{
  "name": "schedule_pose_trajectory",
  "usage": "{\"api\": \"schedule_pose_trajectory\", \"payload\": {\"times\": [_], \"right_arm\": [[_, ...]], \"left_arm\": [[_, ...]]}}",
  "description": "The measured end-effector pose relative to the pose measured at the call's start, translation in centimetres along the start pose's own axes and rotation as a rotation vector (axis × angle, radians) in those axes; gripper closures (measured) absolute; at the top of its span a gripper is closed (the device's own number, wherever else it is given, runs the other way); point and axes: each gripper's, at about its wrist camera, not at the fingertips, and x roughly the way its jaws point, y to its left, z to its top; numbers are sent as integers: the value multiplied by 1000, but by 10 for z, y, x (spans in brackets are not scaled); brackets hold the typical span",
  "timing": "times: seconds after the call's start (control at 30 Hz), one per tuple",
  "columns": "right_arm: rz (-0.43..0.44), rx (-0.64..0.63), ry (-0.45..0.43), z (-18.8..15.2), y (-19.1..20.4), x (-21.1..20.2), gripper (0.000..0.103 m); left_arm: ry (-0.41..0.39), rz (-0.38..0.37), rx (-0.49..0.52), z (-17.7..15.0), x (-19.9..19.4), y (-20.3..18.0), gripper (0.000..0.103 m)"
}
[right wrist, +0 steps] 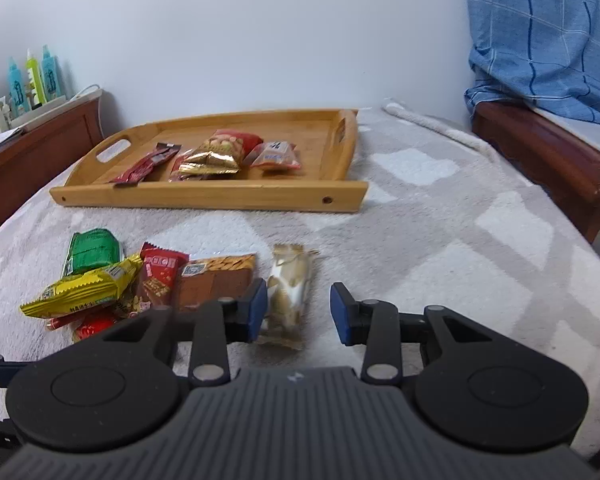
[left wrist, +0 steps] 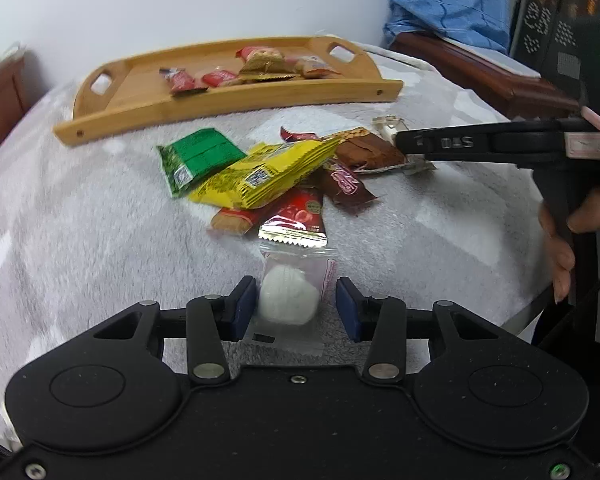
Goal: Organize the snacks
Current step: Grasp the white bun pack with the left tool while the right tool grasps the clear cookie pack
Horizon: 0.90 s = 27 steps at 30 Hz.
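A wooden tray point(left wrist: 236, 104) point(right wrist: 204, 194) at the back holds several snack packets. A loose pile lies on the grey blanket: a green pack point(left wrist: 196, 160) point(right wrist: 94, 250), a yellow pack point(left wrist: 260, 174) point(right wrist: 82, 290), red packs point(left wrist: 300, 212) and brown packs point(left wrist: 368, 152) point(right wrist: 216, 280). My left gripper point(left wrist: 296, 306) is open, its pads on either side of a clear packet with a white round snack point(left wrist: 288, 296). My right gripper point(right wrist: 298, 308) is open around a beige and white packet point(right wrist: 290, 292) lying on the blanket; it also shows in the left wrist view point(left wrist: 412, 148).
Dark wooden furniture point(right wrist: 548, 156) with a blue cloth point(right wrist: 540, 36) stands at the right. A wooden cabinet point(right wrist: 32, 152) with bottles point(right wrist: 32, 76) stands at the left. A white wall runs behind the tray.
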Motion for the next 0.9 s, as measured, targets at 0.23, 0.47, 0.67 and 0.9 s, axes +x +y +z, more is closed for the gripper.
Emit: {"api": "schedule_pose_trajectory", "payload": {"times": [0.23, 0.47, 0.67, 0.9], "right_arm": [[-19, -45, 7, -5, 12, 5, 68], [-19, -51, 6, -6, 11, 4, 73], [-22, -51, 6, -6, 12, 3, 77], [-15, -33, -5, -7, 9, 1, 77]], "left_arm": [[6, 6, -79, 3, -2, 9, 73], [3, -4, -80, 2, -6, 10, 74], [3, -4, -82, 2, -7, 10, 74], [3, 2, -99, 5, -9, 13, 74]]}}
